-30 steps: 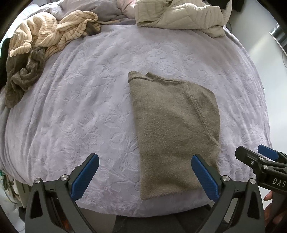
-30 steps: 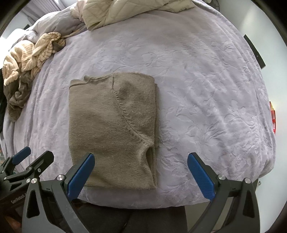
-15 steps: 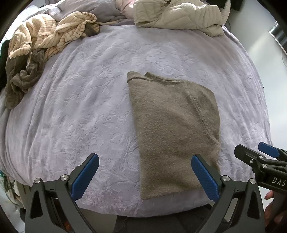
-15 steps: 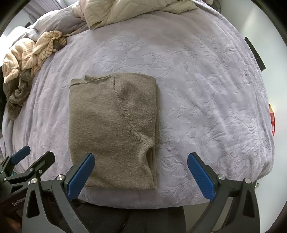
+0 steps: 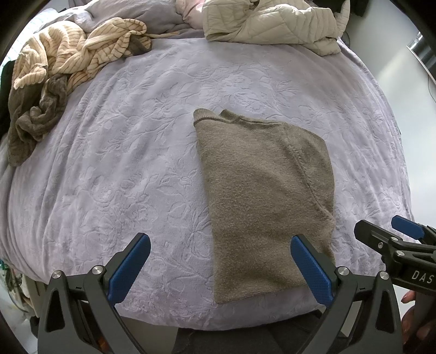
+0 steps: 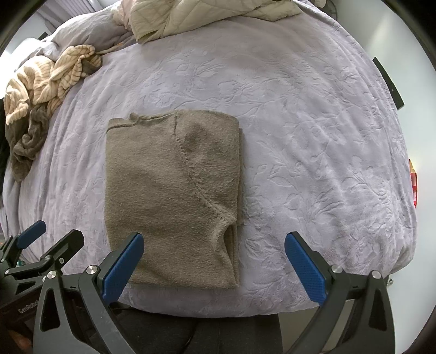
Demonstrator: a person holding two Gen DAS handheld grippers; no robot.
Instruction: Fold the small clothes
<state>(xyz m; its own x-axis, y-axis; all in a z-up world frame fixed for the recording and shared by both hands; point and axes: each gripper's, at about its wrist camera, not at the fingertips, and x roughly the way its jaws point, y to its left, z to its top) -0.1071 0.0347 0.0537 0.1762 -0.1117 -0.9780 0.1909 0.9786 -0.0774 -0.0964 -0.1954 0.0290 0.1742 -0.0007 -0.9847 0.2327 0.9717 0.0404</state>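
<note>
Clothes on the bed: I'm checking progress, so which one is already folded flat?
The olive-brown fleece top, lying as a neat rectangle near the bed's front edge. The striped cream garment and quilted beige jacket are crumpled heaps at the far side.

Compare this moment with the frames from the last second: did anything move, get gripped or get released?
Nothing visibly changed. Both the left gripper and the right gripper stay open above the near edge of the folded brown sweater, which lies flat on the lavender bedspread.
</note>
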